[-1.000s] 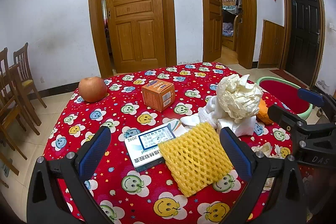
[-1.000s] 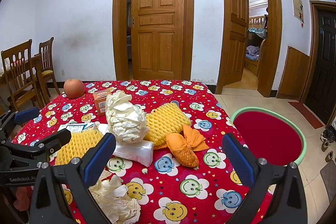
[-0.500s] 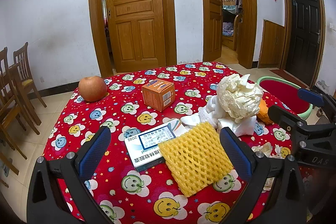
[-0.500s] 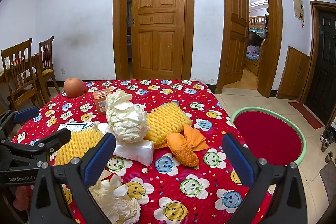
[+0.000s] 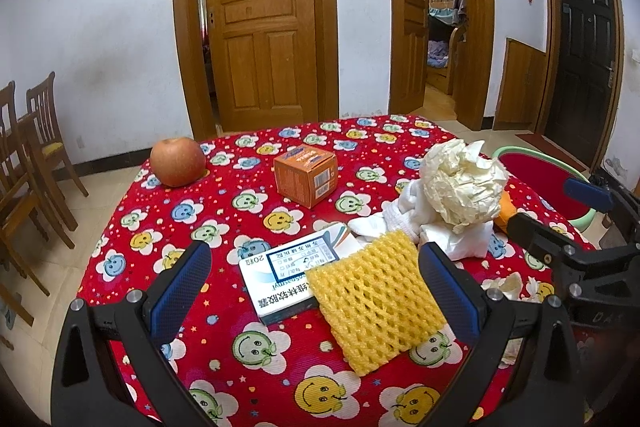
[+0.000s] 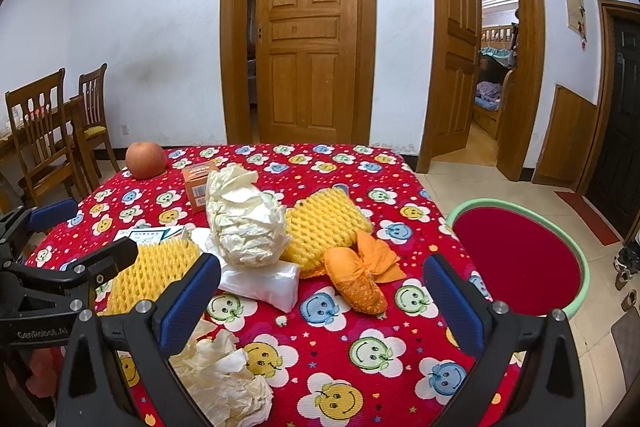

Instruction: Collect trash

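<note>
Nothing is seen collected yet, as judged from the layout: all trash is found on the table [image 6: 360,343]. Left tongs [image 5: 316,291] and right tongs [image 6: 320,295] are held wide open w/ nothing gripped. Landmark: crumpled paper ball [image 6: 246,223]. Yellow foam net [image 5: 376,299] is lying to its left over a white box [image 5: 280,275]; a 2nd net [image 6: 324,227] and orange wrapper [image 6: 356,279] to its right; tissue wad [image 6: 224,379] nearer the cameras. A red basin [image 6: 520,259], prob. the bin, is seen off the table's right edge.
</note>
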`<state>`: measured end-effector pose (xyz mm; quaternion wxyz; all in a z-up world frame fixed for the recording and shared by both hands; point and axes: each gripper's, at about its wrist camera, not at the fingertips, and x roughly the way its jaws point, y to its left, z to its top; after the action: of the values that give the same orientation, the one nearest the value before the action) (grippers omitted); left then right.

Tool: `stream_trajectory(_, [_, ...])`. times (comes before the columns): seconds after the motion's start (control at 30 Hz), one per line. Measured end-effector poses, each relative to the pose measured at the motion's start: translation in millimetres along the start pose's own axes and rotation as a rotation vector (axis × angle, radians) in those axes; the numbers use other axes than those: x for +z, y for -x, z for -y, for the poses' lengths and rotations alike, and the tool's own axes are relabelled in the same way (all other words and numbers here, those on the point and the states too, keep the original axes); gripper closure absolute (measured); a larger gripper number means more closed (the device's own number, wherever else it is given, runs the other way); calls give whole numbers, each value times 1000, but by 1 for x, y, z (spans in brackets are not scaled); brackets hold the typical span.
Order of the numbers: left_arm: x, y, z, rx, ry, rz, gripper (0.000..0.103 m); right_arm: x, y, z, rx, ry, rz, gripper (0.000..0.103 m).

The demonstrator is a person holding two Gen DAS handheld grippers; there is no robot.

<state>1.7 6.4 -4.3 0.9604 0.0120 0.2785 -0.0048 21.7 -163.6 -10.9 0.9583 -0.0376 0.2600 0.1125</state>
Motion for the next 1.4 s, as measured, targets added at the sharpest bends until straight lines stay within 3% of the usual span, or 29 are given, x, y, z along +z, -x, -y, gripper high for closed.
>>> stream_trajectory(0.33, [-3, -29, -12, -32, 72, -147, 2, -1, -5, 2, 50, -10, -40, 0])
stream_trajectory(0.4, [-3, -27, -11, -61, 71, -140, 8, -1, -6, 3, 54, -16, -47, 0])
stream_trajectory(0.57, [-3, -27, -2, -78, 38, -154, 56, 0, -9, 5, 58, -29, -58, 0])
stream_trajectory(0.6, [-2, -27, -1, -87, 34, -160, 61, 0, -9, 5, 58, -30, -59, 0])
stream_trajectory(0.67, [-2, -24, -1, -88, 36, -143, 88, 0, -9, 5, 58, -33, -61, 0])
stream_trajectory(0.7, [-1, -19, -2, -85, 41, -119, 90, 0, -9, 5, 59, -34, -62, 0])
stream_trajectory(0.97, [0, 15, -8, -45, 51, 60, 98, 0, -10, 6, 66, -39, -71, 0])
stream_trajectory(1.2, [2, 15, -10, -55, 60, 65, 98, 8, -16, 0, 141, -28, -61, 0])
stream_trajectory(1.4, [1, 25, 3, -32, -2, 108, 97, 21, -19, -15, 231, 5, -33, 0])
